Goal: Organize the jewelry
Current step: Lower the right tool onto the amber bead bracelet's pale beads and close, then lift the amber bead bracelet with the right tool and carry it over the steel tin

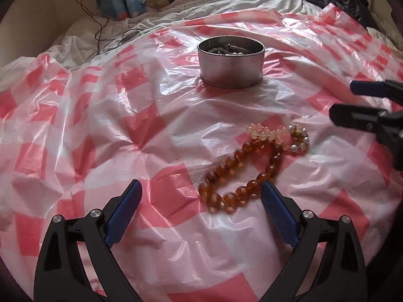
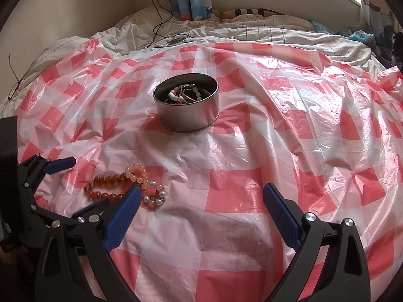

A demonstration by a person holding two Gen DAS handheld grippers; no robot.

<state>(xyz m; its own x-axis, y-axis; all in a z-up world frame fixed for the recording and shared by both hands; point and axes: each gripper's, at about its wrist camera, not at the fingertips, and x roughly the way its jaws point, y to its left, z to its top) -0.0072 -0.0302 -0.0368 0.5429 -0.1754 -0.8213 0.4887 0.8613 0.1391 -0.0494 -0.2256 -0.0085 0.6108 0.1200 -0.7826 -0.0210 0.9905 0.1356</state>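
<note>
Only the right wrist view shows bracelets inside the tin point(image 2: 187, 115); both grippers' fingers point(image 1: 126, 206) spread, empty.

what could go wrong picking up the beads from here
The amber bracelet, the pale pink bracelet and the pearl piece lie overlapping, so the open left claw may lift more than one, or drop a dangling one. The plastic sheet is wrinkled and loose; a low pinch may snag it. The tin already holds jewelry, so beads could catch on its rim.
</note>
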